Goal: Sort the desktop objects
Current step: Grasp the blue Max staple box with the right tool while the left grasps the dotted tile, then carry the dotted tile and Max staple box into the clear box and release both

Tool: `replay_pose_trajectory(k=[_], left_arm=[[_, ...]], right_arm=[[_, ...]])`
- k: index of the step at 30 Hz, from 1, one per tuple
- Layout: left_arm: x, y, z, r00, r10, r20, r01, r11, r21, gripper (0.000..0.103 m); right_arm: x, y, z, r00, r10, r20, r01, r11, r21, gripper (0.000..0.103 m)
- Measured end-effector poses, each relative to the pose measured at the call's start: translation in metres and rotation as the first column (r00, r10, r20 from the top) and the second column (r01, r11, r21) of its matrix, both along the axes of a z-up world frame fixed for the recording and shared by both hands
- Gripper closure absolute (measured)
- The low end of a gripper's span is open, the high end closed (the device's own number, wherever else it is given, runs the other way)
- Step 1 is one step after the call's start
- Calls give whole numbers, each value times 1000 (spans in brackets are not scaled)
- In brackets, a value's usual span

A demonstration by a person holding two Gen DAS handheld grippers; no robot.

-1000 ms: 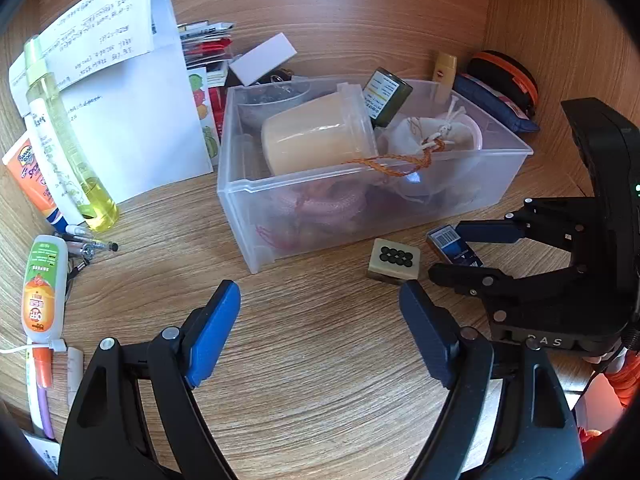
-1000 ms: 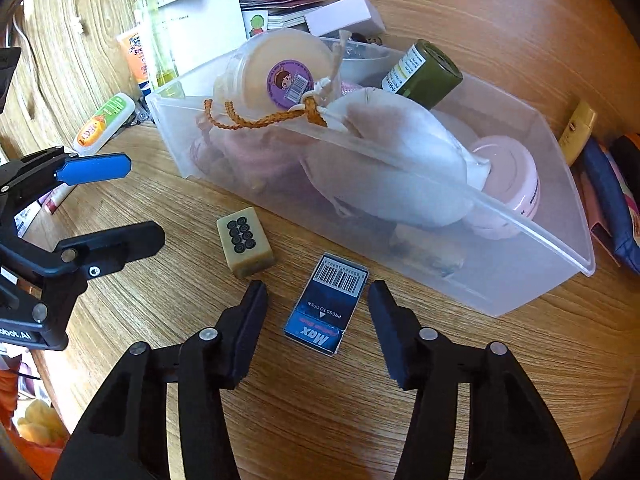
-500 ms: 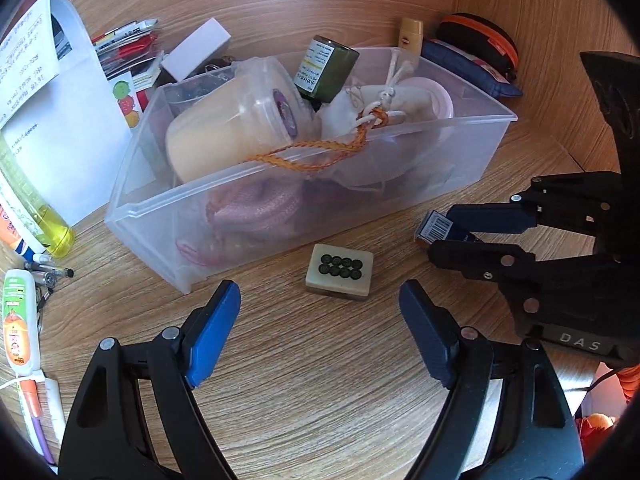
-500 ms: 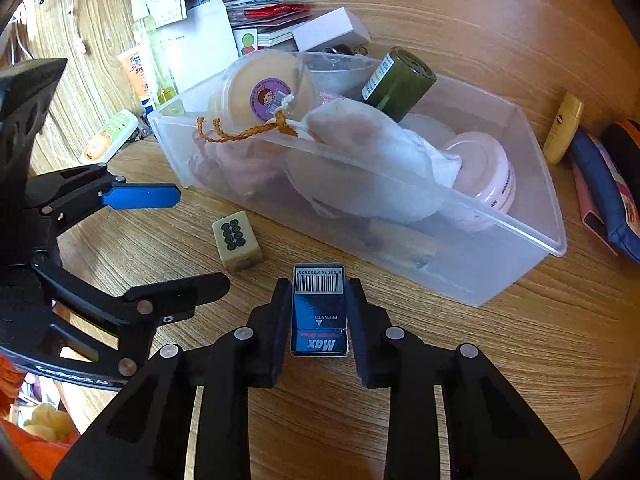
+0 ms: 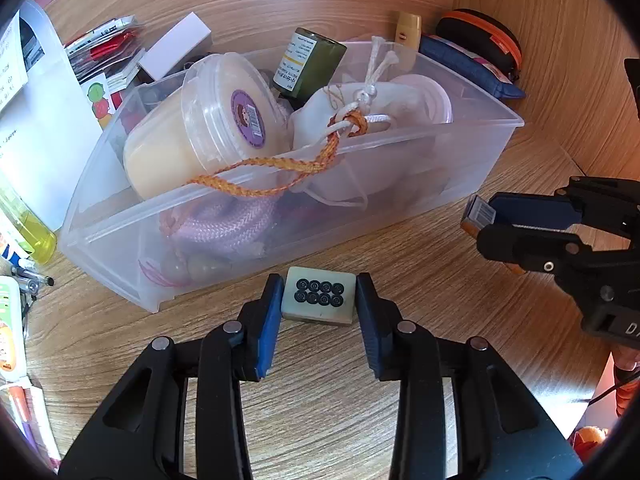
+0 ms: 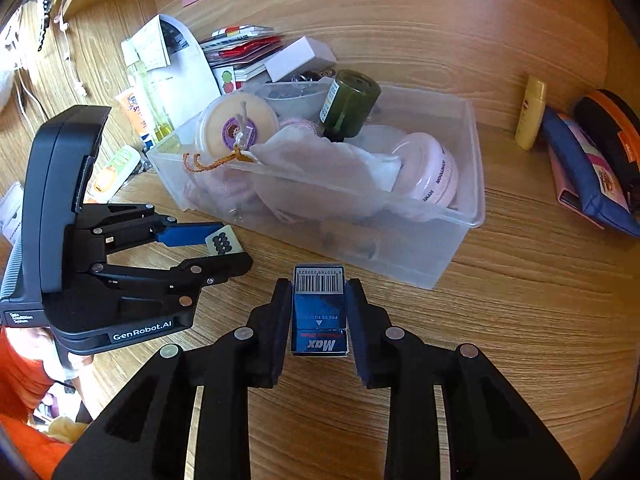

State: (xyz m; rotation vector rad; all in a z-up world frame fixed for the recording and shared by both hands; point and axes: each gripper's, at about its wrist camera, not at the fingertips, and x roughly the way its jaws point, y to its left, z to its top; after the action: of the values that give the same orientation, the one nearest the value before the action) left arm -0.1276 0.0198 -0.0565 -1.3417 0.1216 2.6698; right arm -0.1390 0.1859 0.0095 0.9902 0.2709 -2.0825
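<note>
my left gripper [image 5: 319, 298] has its jaws just drawn in around the mahjong tile [image 5: 319, 295]; both blue pads meet its sides, so i record it as grasped. the tile rests flat on the wooden counter [image 5: 320, 400], dotted face up, just in front of the clear plastic bin [image 5: 460, 188].

my right gripper [image 6: 319, 308] is clenched on the blue staple box [image 6: 319, 312], barcode end pointing away from me, the box sitting between the black pads near the bin's front wall. from the left wrist view the same box appears held clear of the counter surface.

bin contents noted: a cream lidded tub [image 5: 224, 116], a dark green bottle [image 5: 310, 64], a white drawstring pouch [image 5: 360, 116] with an orange braided cord [image 5: 280, 168] hanging over the rim, a pink round case [image 6: 434, 176].

beside the bin: a yellow tube [image 6: 530, 112] and a navy pouch [image 6: 588, 172].
</note>
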Motion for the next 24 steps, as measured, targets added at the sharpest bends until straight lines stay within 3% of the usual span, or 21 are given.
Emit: replay_pose_trajectory(k=[13, 24], left_arm=[[27, 2, 40, 991, 20, -134, -14, 999, 51, 67], [24, -2, 75, 972, 40, -233, -16, 995, 103, 67]], right_arm=[[0, 21, 33, 997, -55, -48, 51, 995, -83, 78], [-10, 27, 54, 992, -84, -89, 73, 989, -126, 78]])
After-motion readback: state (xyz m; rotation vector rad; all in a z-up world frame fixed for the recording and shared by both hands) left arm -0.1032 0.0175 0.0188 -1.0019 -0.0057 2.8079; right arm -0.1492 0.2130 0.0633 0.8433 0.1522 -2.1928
